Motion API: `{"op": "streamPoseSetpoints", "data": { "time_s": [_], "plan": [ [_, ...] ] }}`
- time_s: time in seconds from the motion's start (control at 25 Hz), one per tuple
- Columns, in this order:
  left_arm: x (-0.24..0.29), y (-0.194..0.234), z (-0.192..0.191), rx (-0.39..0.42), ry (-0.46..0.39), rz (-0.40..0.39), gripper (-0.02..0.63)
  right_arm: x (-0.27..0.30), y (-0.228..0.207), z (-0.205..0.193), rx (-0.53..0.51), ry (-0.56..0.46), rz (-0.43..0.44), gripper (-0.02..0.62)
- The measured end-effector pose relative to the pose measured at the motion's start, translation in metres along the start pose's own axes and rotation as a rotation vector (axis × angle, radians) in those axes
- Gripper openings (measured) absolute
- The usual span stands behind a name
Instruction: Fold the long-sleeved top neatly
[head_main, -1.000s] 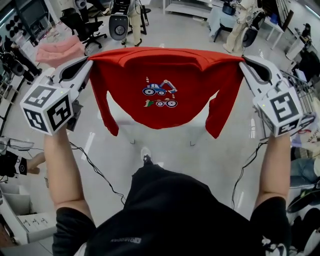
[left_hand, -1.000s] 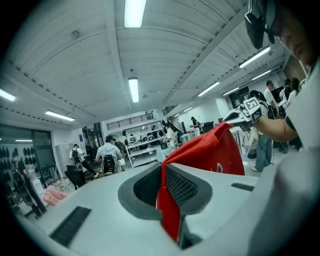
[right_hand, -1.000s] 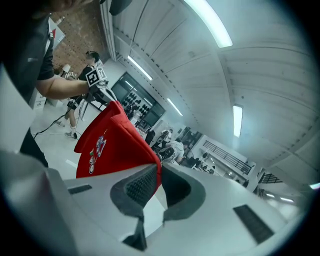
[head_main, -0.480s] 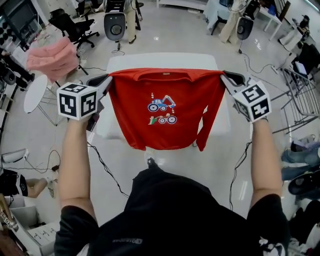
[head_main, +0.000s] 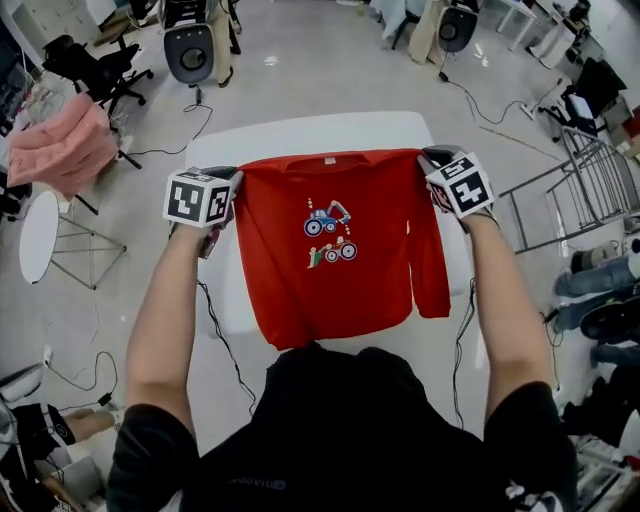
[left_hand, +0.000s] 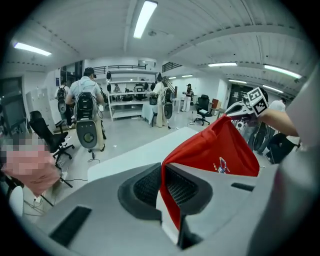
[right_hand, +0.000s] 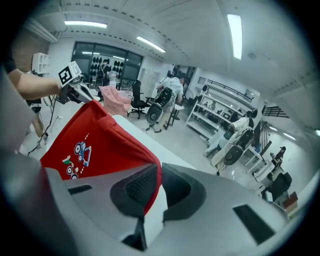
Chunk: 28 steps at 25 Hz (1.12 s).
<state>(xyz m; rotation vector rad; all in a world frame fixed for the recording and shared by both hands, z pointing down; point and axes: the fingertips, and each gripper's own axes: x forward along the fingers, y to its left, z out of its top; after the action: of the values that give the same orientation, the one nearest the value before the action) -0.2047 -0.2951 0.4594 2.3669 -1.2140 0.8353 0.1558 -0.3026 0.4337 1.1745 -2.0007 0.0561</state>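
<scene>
A red long-sleeved top (head_main: 335, 250) with a tractor print hangs stretched between my two grippers over the white table (head_main: 300, 133). My left gripper (head_main: 232, 180) is shut on its left shoulder, and red cloth sits pinched between the dark pads (left_hand: 162, 186). At the other shoulder my right gripper (head_main: 430, 160) is shut on the cloth too, red fabric (right_hand: 152, 187) clamped between its pads. The right sleeve (head_main: 428, 262) hangs down the side. The hem drops toward my body, over the table's near part.
A pink garment (head_main: 62, 145) lies on a chair at the left beside a small round white table (head_main: 38, 235). A metal rack (head_main: 570, 200) stands at the right. Office chairs, cables and people fill the floor beyond the table.
Both grippers have come down and toward the table with the top, from held high in the air to low over the tabletop. The top now hangs flatter and closer to my body.
</scene>
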Motion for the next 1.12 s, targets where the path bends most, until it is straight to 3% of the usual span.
{"op": "streamPoseSetpoints", "data": {
  "time_s": [0.12, 0.32, 0.56, 0.72, 0.92, 1.12],
  "plan": [
    [0.031, 0.012, 0.0, 0.006, 0.033, -0.001, 0.025, 0.032, -0.01, -0.008, -0.008, 0.046, 0.003, 0.034],
    [0.08, 0.043, 0.0, -0.076, 0.096, 0.019, 0.025, 0.101, -0.026, -0.013, -0.001, 0.117, 0.051, 0.034],
    [0.143, 0.063, -0.014, -0.181, 0.26, 0.063, 0.026, 0.189, -0.05, -0.027, -0.008, 0.18, 0.211, 0.037],
    [0.18, 0.096, -0.022, -0.197, 0.316, 0.105, 0.026, 0.247, -0.05, -0.032, 0.073, 0.224, 0.291, 0.037],
    [0.214, 0.114, -0.036, -0.274, 0.374, 0.112, 0.043, 0.279, -0.045, -0.053, 0.143, 0.298, 0.358, 0.046],
    [0.227, 0.123, -0.047, -0.305, 0.372, 0.132, 0.06, 0.295, -0.045, -0.051, 0.156, 0.278, 0.389, 0.05]
  ]
}}
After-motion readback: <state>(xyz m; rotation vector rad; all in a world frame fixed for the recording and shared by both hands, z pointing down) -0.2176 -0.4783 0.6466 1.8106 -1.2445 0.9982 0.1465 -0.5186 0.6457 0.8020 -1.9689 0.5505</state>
